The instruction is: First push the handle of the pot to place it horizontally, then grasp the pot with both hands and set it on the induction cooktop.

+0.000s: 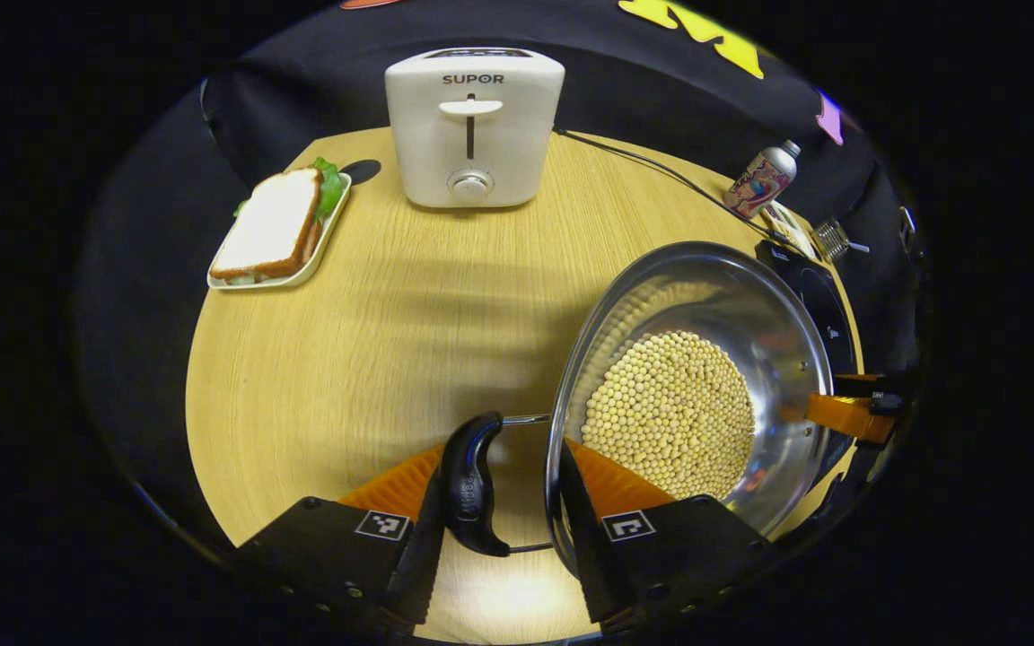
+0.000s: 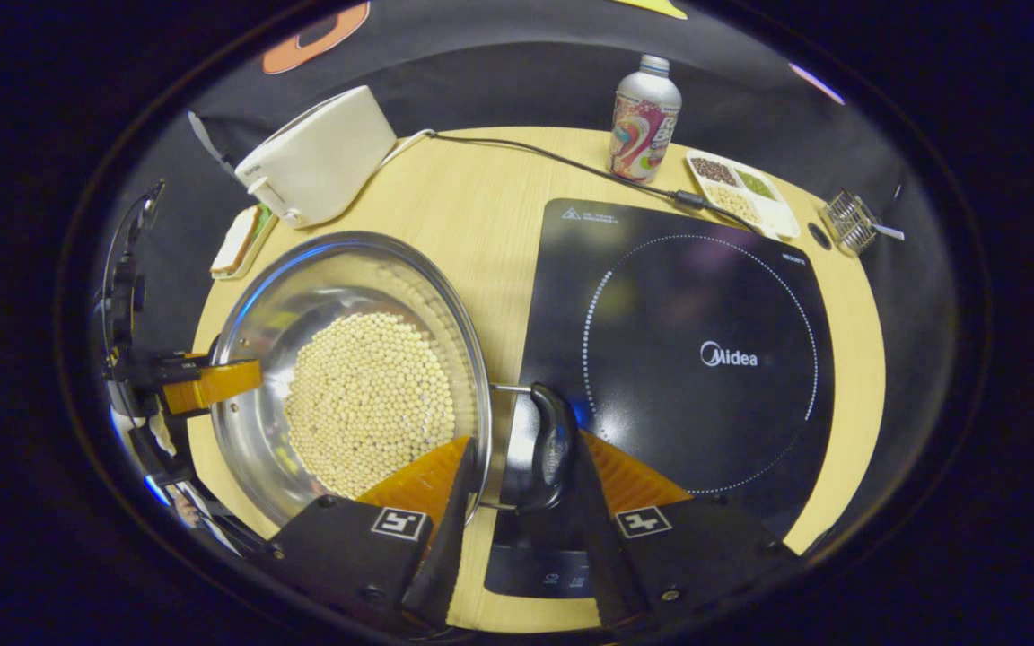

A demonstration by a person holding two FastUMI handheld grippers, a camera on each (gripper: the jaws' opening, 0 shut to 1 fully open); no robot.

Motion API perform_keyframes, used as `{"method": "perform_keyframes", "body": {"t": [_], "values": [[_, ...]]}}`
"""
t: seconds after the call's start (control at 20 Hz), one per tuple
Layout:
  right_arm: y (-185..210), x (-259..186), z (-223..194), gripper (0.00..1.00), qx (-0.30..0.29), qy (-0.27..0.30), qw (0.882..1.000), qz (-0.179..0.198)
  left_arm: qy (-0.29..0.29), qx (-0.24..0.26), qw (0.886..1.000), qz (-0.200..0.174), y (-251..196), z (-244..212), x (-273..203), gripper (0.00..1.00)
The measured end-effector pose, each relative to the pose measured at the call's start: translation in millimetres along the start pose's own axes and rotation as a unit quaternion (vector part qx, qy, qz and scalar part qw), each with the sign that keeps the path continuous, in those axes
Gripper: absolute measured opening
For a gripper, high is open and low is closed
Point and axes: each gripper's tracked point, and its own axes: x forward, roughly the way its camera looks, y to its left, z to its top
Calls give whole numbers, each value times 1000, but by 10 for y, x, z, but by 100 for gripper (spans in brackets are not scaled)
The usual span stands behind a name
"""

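Round wooden bench [image 1: 346,359], black cloth behind. A steel pot [image 2: 346,359] filled with pale beans [image 2: 369,404] stands on the bench just left of the induction cooktop [image 2: 679,359], not yet on it. Left tongs [image 1: 499,502] straddle the left black loop handle [image 1: 472,484], partly open, with contact not confirmed. Right tongs [image 2: 517,489] straddle the right handle [image 2: 551,449] likewise. Judgement: the pot is rigid, polished and slippery, and the beans add weight and may shift. Take hold at both handles and lift level. A toaster [image 1: 472,126] and a sandwich plate [image 1: 279,224] stand at the far side.
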Motion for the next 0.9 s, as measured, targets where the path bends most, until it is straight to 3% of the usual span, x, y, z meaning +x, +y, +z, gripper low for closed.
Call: {"method": "perform_keyframes", "body": {"t": [0.2,0.25,0.3,0.5,0.9], "values": [[-14,-26,-17,57,15,-9,1000,11,-21,15,1000,12,-8,48,-68,57],[-18,-48,-2,54,13,-15,1000,15,-25,18,999,15,-14,56,-96,47],[-16,-76,31,57,11,-23,1000,18,-30,17,999,16,-13,61,-127,57],[-8,-275,150,54,-20,-55,998,23,-41,8,999,16,-50,77,-341,57],[-236,-573,235,54,-11,-78,996,30,-59,25,998,17,-317,248,-598,57]]}}
